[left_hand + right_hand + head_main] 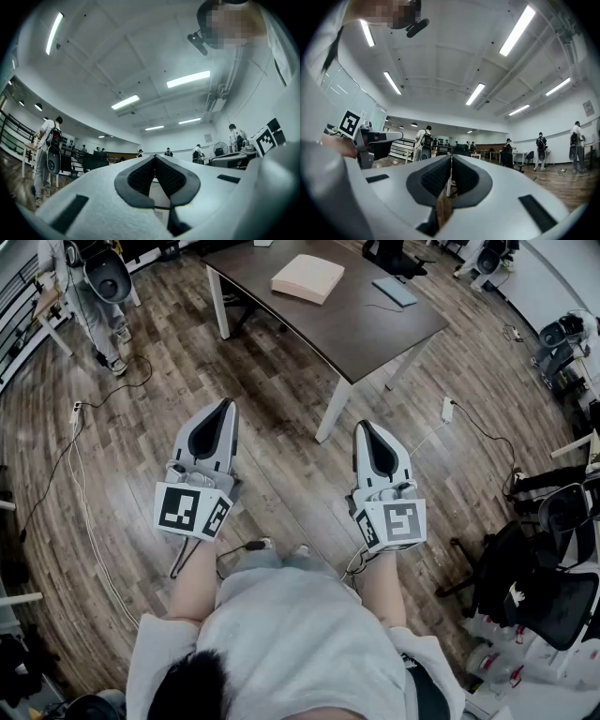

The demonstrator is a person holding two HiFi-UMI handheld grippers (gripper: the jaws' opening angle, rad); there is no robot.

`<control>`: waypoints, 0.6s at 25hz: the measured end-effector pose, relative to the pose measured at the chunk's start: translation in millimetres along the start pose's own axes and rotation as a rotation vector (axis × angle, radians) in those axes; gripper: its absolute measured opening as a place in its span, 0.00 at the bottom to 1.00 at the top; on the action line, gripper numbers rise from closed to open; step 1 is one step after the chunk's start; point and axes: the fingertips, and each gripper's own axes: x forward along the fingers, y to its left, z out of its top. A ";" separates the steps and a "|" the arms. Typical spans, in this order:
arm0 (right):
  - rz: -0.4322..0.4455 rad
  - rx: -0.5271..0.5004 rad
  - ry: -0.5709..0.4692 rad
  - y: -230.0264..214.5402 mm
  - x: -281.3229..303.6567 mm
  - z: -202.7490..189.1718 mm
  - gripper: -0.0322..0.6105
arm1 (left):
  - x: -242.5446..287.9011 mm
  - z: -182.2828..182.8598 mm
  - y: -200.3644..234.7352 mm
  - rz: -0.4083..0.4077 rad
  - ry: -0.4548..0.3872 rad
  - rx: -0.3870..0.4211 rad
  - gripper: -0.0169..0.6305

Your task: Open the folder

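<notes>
The folder (307, 277) lies flat on the dark brown table (375, 334), towards the table's far left part. It is pale peach and looks closed, though it is too small in the head view to be sure. A flat grey-blue item (394, 292) rests on the same table, to the right of the folder and apart from it.

Both grippers are held over the wooden floor (281, 465), well short of the table's near corner and pointing towards it. The left gripper (225, 407) sits off the table's near left side. In the left gripper view its two dark pads meet at the tips, so this gripper (154, 157) is closed with nothing held. The right gripper (364, 426) sits just in front of the table's white near leg (333, 409). In the right gripper view its pads are pressed together at the tips too, with nothing caught between them (451, 155).

A white power strip (448, 409) lies on the floor to the right of the table. Another person (94, 296) stands beyond the table's left end
</notes>
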 end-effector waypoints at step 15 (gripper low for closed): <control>0.000 -0.016 -0.010 16.6 32.4 2.8 0.07 | 8.4 -5.8 25.2 -0.039 0.007 0.006 0.04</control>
